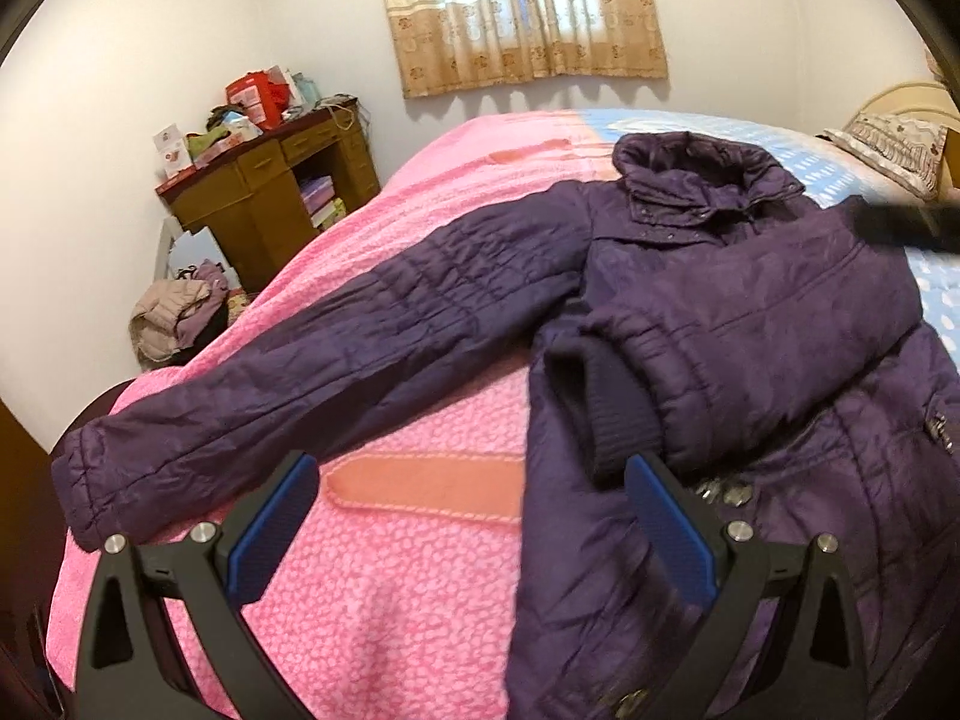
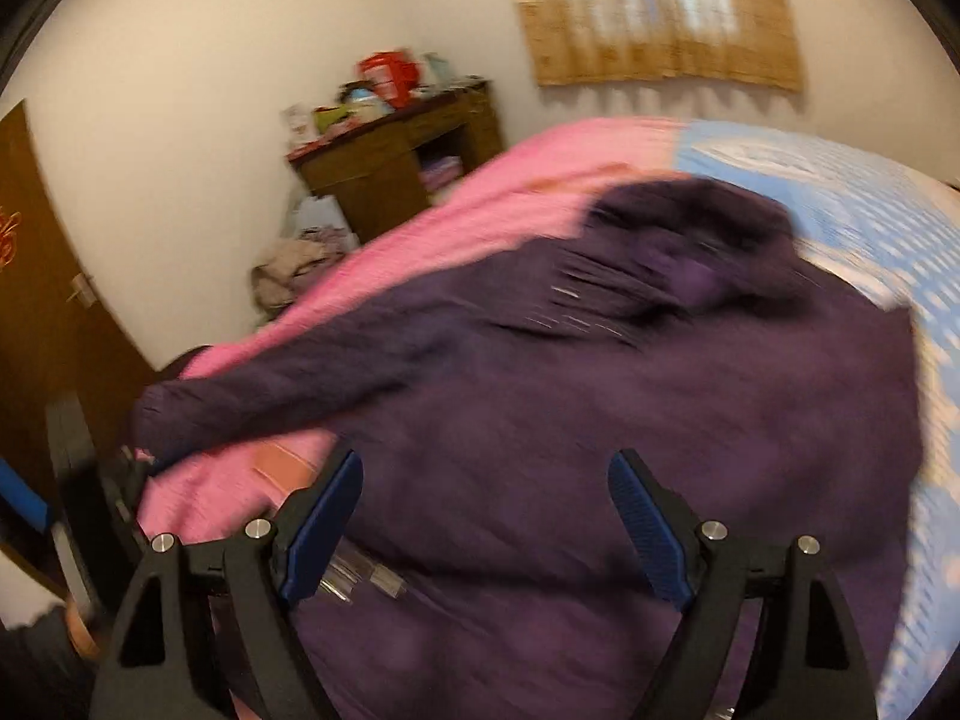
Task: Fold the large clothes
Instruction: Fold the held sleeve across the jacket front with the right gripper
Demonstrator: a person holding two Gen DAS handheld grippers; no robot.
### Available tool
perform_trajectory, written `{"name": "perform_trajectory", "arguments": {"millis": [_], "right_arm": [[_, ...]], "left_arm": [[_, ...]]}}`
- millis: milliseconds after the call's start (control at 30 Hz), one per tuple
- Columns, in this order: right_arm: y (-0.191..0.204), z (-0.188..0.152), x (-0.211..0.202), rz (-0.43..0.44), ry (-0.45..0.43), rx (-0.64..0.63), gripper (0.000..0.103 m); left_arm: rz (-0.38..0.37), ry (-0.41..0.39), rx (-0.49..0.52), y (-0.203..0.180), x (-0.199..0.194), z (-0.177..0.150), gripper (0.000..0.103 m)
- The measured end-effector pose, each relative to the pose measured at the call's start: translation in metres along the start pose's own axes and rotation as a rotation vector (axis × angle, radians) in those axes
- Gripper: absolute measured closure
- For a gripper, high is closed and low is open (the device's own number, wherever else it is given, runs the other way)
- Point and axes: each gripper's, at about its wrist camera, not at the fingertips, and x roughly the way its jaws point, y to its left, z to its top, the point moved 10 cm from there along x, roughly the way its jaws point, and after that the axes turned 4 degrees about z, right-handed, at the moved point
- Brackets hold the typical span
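Observation:
A dark purple padded jacket (image 1: 750, 312) lies front up on a bed with a pink blanket (image 1: 408, 588). One sleeve (image 1: 300, 372) stretches out flat to the left. The other sleeve (image 1: 720, 348) is folded across the chest, and its ribbed cuff (image 1: 612, 402) lies near the left edge of the body. My left gripper (image 1: 468, 468) is open above the blanket and the jacket's left edge, with nothing between its pads. In the blurred right wrist view, my right gripper (image 2: 487, 462) is open over the jacket's body (image 2: 600, 408) and holds nothing.
A blue patterned sheet (image 1: 690, 126) covers the far right of the bed, with a pillow (image 1: 888, 144) at the head. A cluttered wooden desk (image 1: 270, 192) and a heap of clothes (image 1: 180, 312) stand left of the bed. A brown door (image 2: 36, 300) is at far left.

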Motion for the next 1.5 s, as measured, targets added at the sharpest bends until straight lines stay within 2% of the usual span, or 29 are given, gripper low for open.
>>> {"name": "perform_trajectory", "arguments": {"millis": [67, 167, 233, 267, 400, 467, 567, 633, 667, 700, 733, 767, 800, 900, 1000, 1033, 1100, 1167, 1233, 1300, 1333, 1400, 1467, 1500], "right_arm": [[-0.053, -0.017, -0.027, -0.095, -0.009, 0.066, 0.019], [-0.128, -0.029, -0.055, -0.169, -0.028, 0.241, 0.021], [-0.16, -0.034, -0.066, -0.167, -0.056, 0.348, 0.039], [-0.175, -0.036, -0.068, -0.147, -0.066, 0.403, 0.041], [-0.193, -0.036, -0.047, -0.048, -0.06, 0.508, 0.042], [-0.197, -0.035, -0.036, -0.006, -0.065, 0.537, 0.042], [-0.216, -0.029, -0.019, -0.073, -0.081, 0.567, 0.042], [-0.227, -0.025, -0.008, -0.063, -0.1, 0.595, 0.044], [-0.23, -0.026, -0.005, -0.051, -0.098, 0.602, 0.054], [-0.23, -0.026, -0.002, -0.041, -0.099, 0.6, 0.076], [-0.227, -0.025, -0.002, -0.028, -0.103, 0.588, 0.082], [-0.224, -0.023, -0.008, -0.028, -0.113, 0.568, 0.085], [-0.221, -0.02, -0.015, -0.036, -0.125, 0.543, 0.088], [-0.214, -0.014, -0.044, -0.072, -0.162, 0.473, 0.088], [-0.221, -0.027, -0.049, -0.11, -0.119, 0.479, 0.088], [-0.221, -0.034, -0.045, -0.121, -0.094, 0.465, 0.086], [-0.226, -0.047, -0.032, -0.126, -0.036, 0.467, 0.08], [-0.228, -0.054, -0.029, -0.097, -0.018, 0.503, 0.067], [-0.226, -0.057, -0.035, -0.106, -0.014, 0.503, 0.054], [-0.225, -0.055, -0.054, -0.199, -0.024, 0.445, 0.053], [-0.224, -0.05, -0.068, -0.264, -0.048, 0.396, 0.053], [-0.222, -0.04, -0.086, -0.342, -0.087, 0.315, 0.053], [-0.216, -0.025, -0.094, -0.358, -0.122, 0.252, 0.053], [-0.209, -0.013, -0.091, -0.332, -0.14, 0.221, 0.053]], "left_arm": [[-0.013, -0.012, 0.018, -0.009, 0.0, 0.009, 0.0], [-0.037, -0.018, 0.024, -0.028, 0.004, 0.027, 0.0], [-0.021, -0.043, 0.045, -0.036, 0.007, 0.037, 0.0], [-0.026, -0.034, 0.051, -0.041, 0.011, 0.039, 0.0], [-0.069, 0.049, 0.036, -0.054, 0.034, 0.036, 0.0], [-0.085, 0.079, 0.019, -0.057, 0.042, 0.033, 0.004], [-0.146, 0.131, -0.021, -0.064, 0.052, 0.029, 0.007], [-0.183, 0.158, -0.061, -0.068, 0.055, 0.026, 0.011], [-0.204, 0.168, -0.07, -0.072, 0.057, 0.024, 0.014], [-0.216, 0.179, -0.069, -0.075, 0.058, 0.022, 0.016], [-0.237, 0.189, -0.065, -0.08, 0.059, 0.02, 0.027], [-0.26, 0.191, -0.063, -0.086, 0.059, 0.019, 0.043], [-0.271, 0.189, -0.051, -0.091, 0.059, 0.019, 0.044], [-0.268, 0.133, 0.0, -0.1, 0.047, 0.025, 0.049], [-0.288, 0.136, 0.03, -0.11, 0.038, 0.02, 0.049], [-0.273, 0.124, 0.047, -0.112, 0.037, 0.019, 0.048], [-0.216, 0.09, 0.095, -0.115, 0.039, 0.021, 0.048], [-0.196, 0.09, 0.094, -0.111, 0.044, 0.023, 0.047], [-0.184, 0.092, 0.088, -0.105, 0.047, 0.025, 0.047], [-0.169, 0.116, 0.078, -0.095, 0.044, 0.025, 0.041], [-0.173, 0.111, 0.072, -0.091, 0.039, 0.025, 0.04], [-0.159, 0.079, 0.066, -0.083, 0.025, 0.029, 0.033], [-0.12, 0.004, 0.037, -0.075, 0.01, 0.041, 0.014], [-0.109, -0.04, 0.027, -0.074, 0.003, 0.049, 0.01]]}}
